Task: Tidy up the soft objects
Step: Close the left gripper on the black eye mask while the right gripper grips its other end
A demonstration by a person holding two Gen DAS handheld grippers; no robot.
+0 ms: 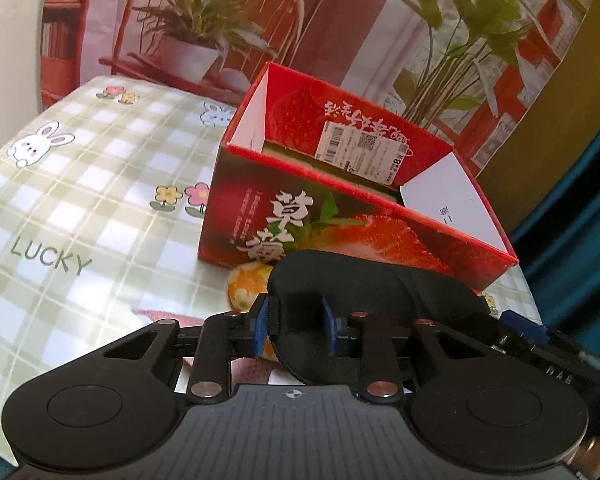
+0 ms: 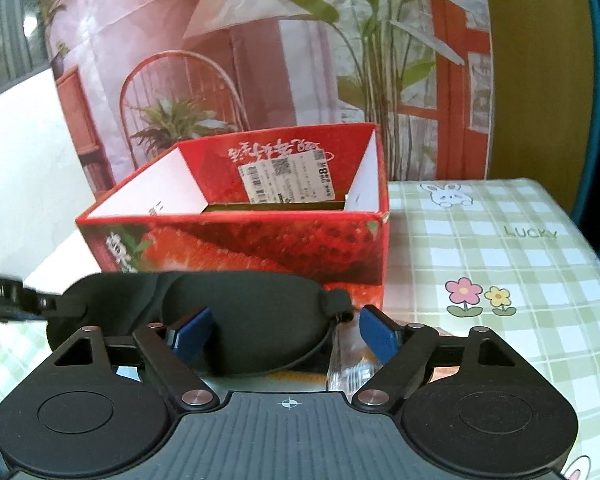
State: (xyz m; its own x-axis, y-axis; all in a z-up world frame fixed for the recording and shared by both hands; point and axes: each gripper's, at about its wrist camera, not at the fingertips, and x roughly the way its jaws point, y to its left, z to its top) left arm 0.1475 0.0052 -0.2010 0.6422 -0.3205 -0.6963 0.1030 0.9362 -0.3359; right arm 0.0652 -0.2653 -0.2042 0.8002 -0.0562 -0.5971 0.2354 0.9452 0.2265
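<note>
A black padded eye mask (image 1: 364, 292) is held up in front of an open red strawberry box (image 1: 340, 200). My left gripper (image 1: 294, 326) is shut on one end of the mask, its blue pads pinching the fabric. In the right wrist view the mask (image 2: 244, 316) lies between the blue fingers (image 2: 376, 338) of my right gripper (image 2: 284, 336), which stand wide apart and do not clamp it. The box (image 2: 236, 240) stands just behind. An orange soft toy (image 1: 246, 286) lies on the table under the mask.
The table wears a green checked cloth (image 1: 80, 200) with rabbits and flowers. A printed backdrop (image 1: 204, 20) of plants and a chair hangs behind. A clear plastic item (image 2: 350, 364) lies below the right gripper. The other gripper's tip (image 1: 540, 332) shows at the right.
</note>
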